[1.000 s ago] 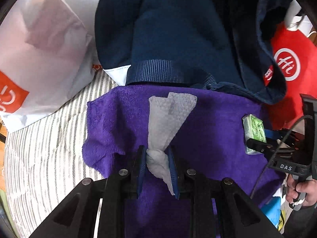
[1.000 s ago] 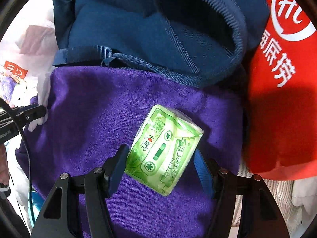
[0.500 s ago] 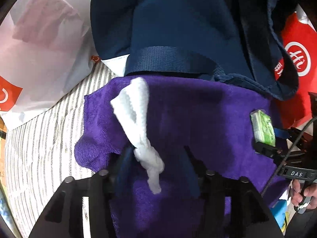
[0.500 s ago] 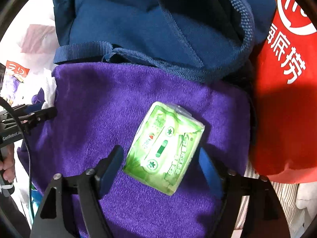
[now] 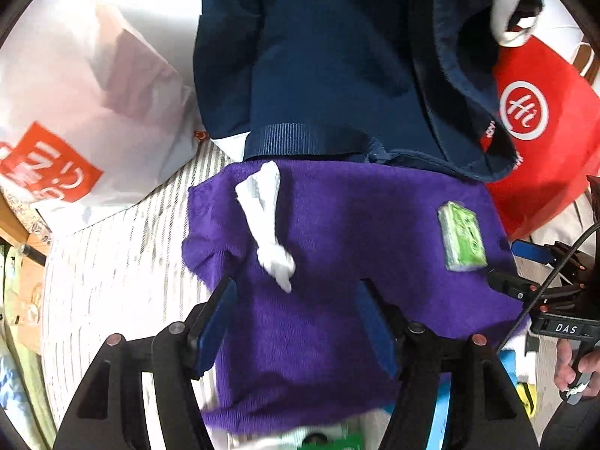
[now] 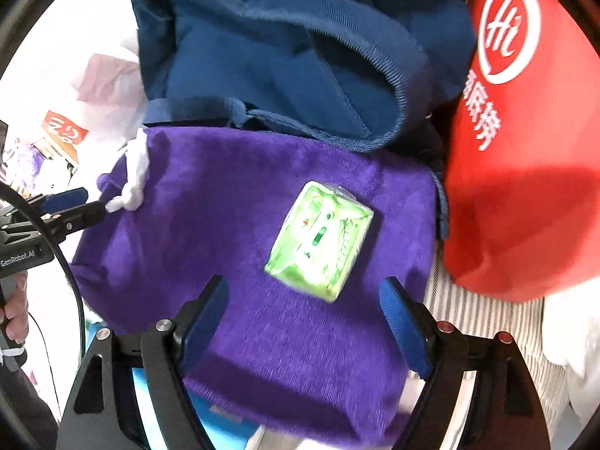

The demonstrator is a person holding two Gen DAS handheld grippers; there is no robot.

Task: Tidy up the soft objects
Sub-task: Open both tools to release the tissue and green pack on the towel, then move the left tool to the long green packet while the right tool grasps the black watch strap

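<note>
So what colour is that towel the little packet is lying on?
Purple. The towel under the green packet shows best in the right wrist view.

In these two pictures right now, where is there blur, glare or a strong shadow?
Left wrist view: the white cloth and green tissue pack look smeared, the white plastic bag is washed out. Right wrist view: a dark shadow crosses the red bag; the purple towel is soft; edges curve.

striped bedding (image 5: 123, 262); wooden furniture edge (image 5: 22, 232) — bright daylight

Red bag (image 6: 525, 157), white plastic bag (image 5: 93, 105), striped sheet (image 5: 123, 262) beneath.
</note>
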